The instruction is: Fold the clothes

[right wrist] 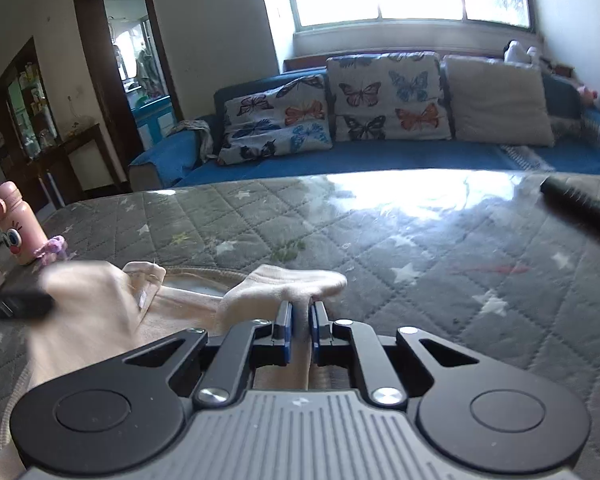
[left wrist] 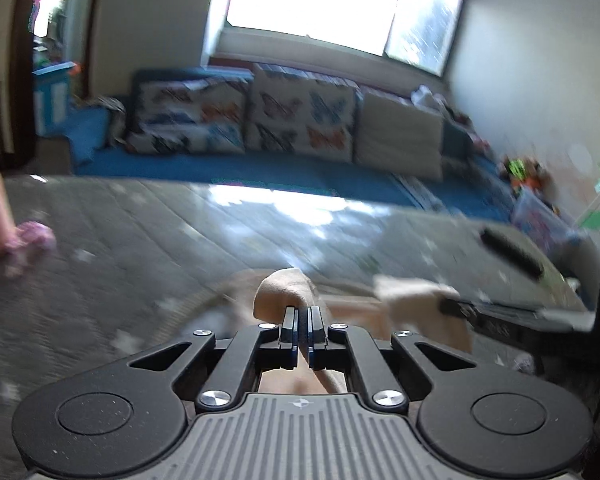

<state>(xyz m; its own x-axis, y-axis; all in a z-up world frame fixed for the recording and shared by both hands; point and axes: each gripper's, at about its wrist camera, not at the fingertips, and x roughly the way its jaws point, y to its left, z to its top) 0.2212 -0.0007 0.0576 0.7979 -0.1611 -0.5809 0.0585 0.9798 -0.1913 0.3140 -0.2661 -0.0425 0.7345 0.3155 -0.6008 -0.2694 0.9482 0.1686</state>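
The beige garment (right wrist: 100,308) lies on a grey quilted cover with a star pattern (right wrist: 420,248), bunched at the near edge and spread toward the left of the right wrist view. The left gripper (left wrist: 302,320) is clenched on a raised fold of that garment (left wrist: 284,284); the jaws stand almost together, with cloth showing ahead of the fingertips and below them. The right gripper (right wrist: 300,316) is likewise clamped on a separate fold, its blue-padded jaws narrowly parted with the cloth rising between and ahead of them. In the left wrist view, which is blurred, the right gripper appears at the right edge (left wrist: 456,306) with cloth at its tip; in the right wrist view the left gripper appears at the left edge (right wrist: 28,302), also blurred, against the cloth. A pink bottle with a cartoon face (right wrist: 16,228) stands at the far left of the cover, a purple hair tie (right wrist: 54,248) touching its base. A black cylindrical object (right wrist: 580,204) lies at the far right. Behind the cover is a blue sofa (right wrist: 340,160) carrying butterfly-print cushions (right wrist: 388,96).
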